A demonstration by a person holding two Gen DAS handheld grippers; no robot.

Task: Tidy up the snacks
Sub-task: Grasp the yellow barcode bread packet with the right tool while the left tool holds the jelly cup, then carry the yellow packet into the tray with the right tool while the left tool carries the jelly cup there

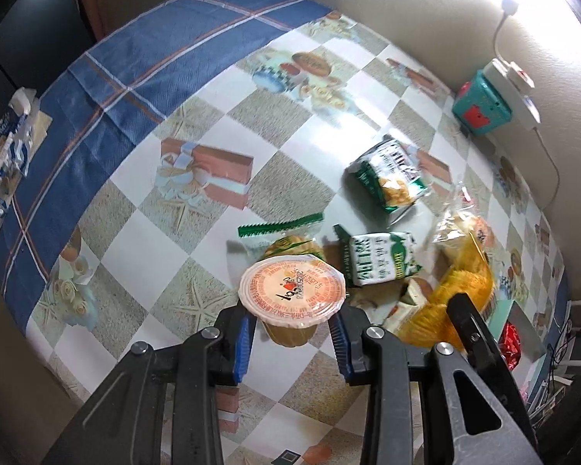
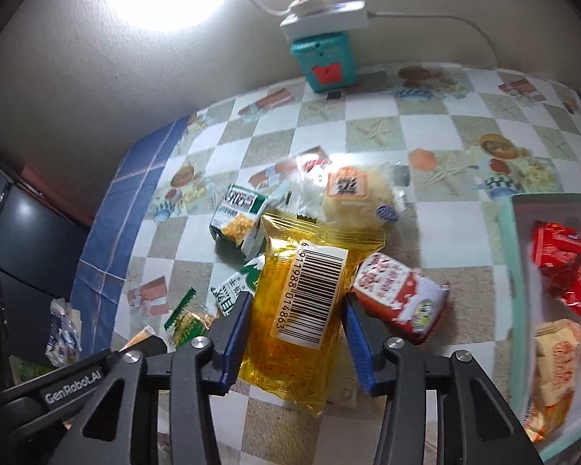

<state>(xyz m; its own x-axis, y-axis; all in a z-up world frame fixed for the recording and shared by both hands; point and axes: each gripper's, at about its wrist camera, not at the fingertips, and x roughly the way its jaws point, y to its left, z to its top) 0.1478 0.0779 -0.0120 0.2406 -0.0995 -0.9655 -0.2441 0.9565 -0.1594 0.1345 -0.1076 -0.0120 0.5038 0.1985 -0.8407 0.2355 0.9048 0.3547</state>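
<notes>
My left gripper (image 1: 292, 331) is shut on a jelly cup (image 1: 290, 290) with an orange and white lid, held above the checked tablecloth. Beneath it lie a green-edged cracker packet (image 1: 286, 242) and two green snack packs (image 1: 383, 261), (image 1: 387, 178). My right gripper (image 2: 296, 325) is shut on a yellow see-through packet (image 2: 302, 271) with a barcode label, its blue pads (image 2: 236, 333) against both sides. That packet (image 1: 461, 290) also shows at the right of the left wrist view. A wrapped bun (image 2: 352, 193) and a red-and-white packet (image 2: 399, 298) lie beside it.
A pale green box (image 2: 513, 240) at the right holds a red packet (image 2: 561, 263) and an orange one (image 2: 557, 368). A teal box (image 2: 327, 62) with a power strip on top stands by the wall. A crumpled blue-and-white wrapper (image 1: 4, 155) lies past the table's blue edge.
</notes>
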